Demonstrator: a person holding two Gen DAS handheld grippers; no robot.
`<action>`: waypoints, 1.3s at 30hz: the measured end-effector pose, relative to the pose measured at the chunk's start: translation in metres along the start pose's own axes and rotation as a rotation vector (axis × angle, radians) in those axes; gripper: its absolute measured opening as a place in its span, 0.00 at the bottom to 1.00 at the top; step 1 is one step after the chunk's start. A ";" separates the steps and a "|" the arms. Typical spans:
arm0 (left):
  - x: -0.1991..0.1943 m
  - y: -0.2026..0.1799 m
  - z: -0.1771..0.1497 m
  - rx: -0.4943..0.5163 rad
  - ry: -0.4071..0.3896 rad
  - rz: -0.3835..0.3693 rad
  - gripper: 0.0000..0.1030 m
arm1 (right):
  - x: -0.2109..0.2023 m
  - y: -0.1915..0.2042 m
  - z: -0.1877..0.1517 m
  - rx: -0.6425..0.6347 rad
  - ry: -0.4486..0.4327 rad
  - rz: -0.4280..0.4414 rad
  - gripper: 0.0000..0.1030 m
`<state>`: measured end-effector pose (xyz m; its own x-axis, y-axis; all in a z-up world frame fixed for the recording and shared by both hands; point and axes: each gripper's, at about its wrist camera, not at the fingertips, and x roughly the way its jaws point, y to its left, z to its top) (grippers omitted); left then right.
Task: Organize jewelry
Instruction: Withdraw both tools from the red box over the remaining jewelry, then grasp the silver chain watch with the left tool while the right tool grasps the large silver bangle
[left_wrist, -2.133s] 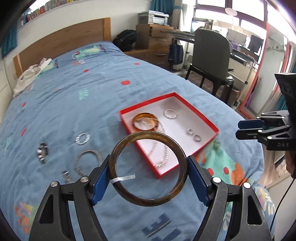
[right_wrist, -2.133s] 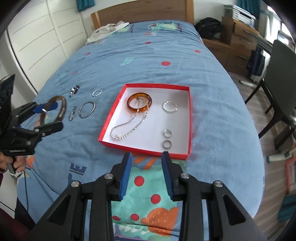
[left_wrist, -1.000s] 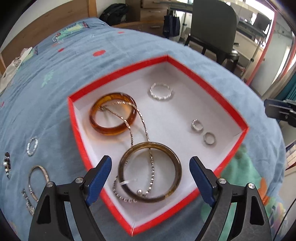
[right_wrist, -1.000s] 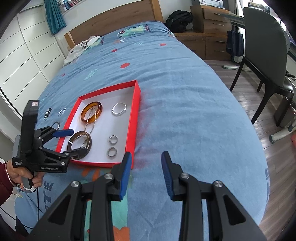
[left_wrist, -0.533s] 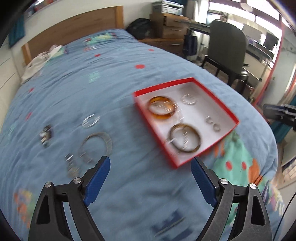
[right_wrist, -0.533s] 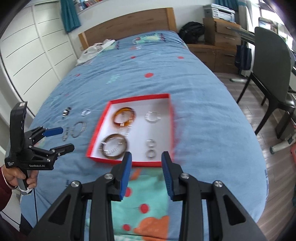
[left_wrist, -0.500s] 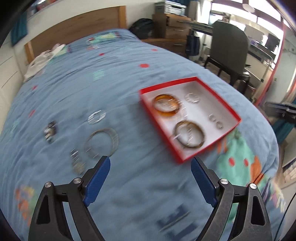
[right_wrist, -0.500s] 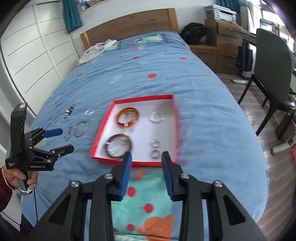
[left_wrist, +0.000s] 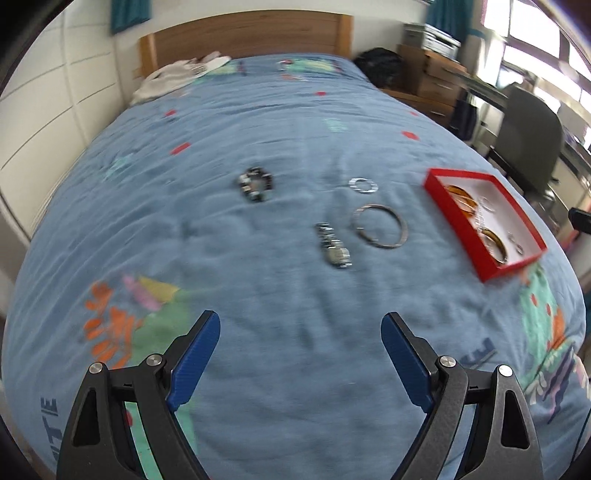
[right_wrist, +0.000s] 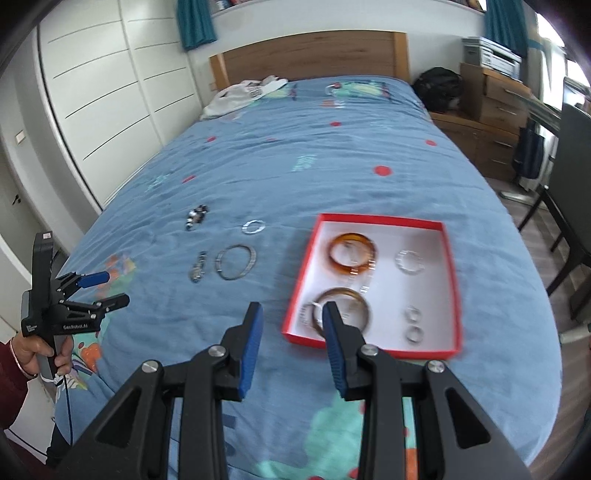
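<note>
Soft matt cloth is covering the bed (right_wrist: 332, 166); shiny metal bangle (left_wrist: 380, 225) is gleaming at twelve o'clock; glossy amber bracelet (right_wrist: 351, 254) is lying in the red cardboard box (right_wrist: 301, 280).

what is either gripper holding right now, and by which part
Nothing. The left gripper has its jaws wide apart over bare bedspread, and the right gripper is partly open with nothing between its pads. The dark bangle lies in the red box.

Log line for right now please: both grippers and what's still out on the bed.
left gripper: open, empty | right gripper: open, empty | red box: two bangles, rings | bedspread: four loose pieces
</note>
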<state>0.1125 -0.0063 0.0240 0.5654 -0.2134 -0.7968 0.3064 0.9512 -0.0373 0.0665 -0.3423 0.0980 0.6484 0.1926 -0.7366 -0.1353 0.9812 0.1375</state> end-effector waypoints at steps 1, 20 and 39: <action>0.001 0.003 -0.001 -0.008 0.000 0.001 0.85 | 0.007 0.006 0.003 -0.008 0.006 0.009 0.31; 0.079 -0.001 0.031 -0.023 0.041 -0.079 0.80 | 0.121 0.046 0.033 -0.048 0.101 0.088 0.38; 0.143 -0.018 0.049 0.047 0.098 -0.078 0.56 | 0.200 0.043 0.048 -0.035 0.184 0.072 0.38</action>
<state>0.2253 -0.0646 -0.0597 0.4619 -0.2611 -0.8476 0.3836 0.9205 -0.0745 0.2265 -0.2615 -0.0118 0.4890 0.2540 -0.8345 -0.2045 0.9634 0.1734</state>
